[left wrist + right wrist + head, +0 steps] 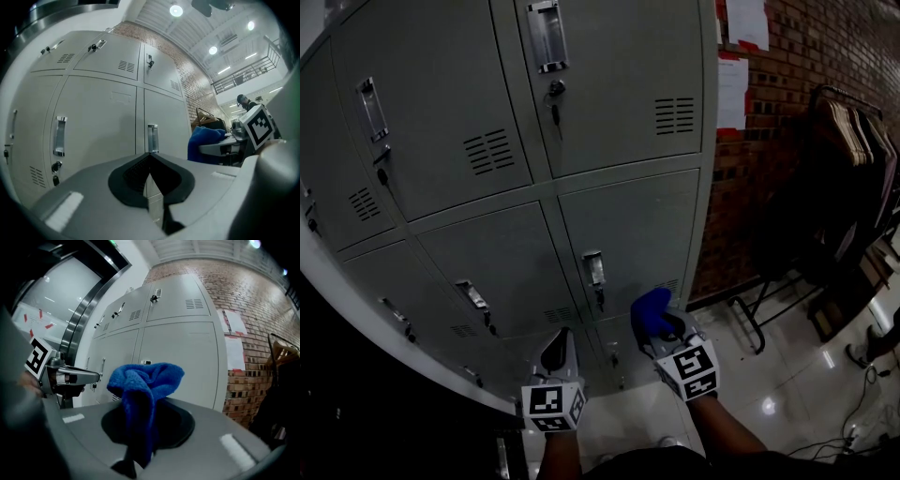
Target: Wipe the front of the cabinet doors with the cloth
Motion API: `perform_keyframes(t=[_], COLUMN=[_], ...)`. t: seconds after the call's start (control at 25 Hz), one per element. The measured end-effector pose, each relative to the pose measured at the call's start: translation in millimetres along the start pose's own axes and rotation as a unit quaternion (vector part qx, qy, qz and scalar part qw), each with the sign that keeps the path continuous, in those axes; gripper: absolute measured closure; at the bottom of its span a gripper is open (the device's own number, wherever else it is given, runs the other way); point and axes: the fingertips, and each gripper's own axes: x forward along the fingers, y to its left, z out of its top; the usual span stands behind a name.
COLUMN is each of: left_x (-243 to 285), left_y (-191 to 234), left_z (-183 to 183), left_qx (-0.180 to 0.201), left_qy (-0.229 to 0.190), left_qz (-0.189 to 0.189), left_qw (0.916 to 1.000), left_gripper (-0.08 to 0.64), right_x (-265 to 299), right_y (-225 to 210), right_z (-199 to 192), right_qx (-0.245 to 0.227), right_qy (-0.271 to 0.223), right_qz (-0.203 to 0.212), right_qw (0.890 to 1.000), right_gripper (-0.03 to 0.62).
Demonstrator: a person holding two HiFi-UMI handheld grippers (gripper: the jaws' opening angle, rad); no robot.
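Note:
Grey metal locker doors with recessed handles and keys fill the head view. My right gripper is shut on a bunched blue cloth, held low in front of the bottom-right door, a short way off its surface. In the right gripper view the blue cloth stands up out of the closed jaws. My left gripper is beside it, shut and empty, pointing at the lower doors. From the left gripper view the cloth shows at the right.
A brick wall with paper notices stands right of the lockers. A clothes rack with dark garments stands further right on a glossy floor. A key hangs in the upper door's lock.

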Motion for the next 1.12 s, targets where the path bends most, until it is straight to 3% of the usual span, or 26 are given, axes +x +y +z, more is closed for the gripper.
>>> perform_keyframes(t=[1.12], left_x=[-5.3], left_y=[-4.0], left_z=[3.5], left_qx=[0.001], left_qy=[-0.006], left_qz=[0.003], left_qw=[1.0000], left_gripper=[0.546], right_x=[-9.8], right_y=[7.0], right_z=[-0.2], right_qx=[-0.002], right_qy=[-0.008], right_qz=[-0.005], right_qw=[1.000], right_gripper=[0.538])
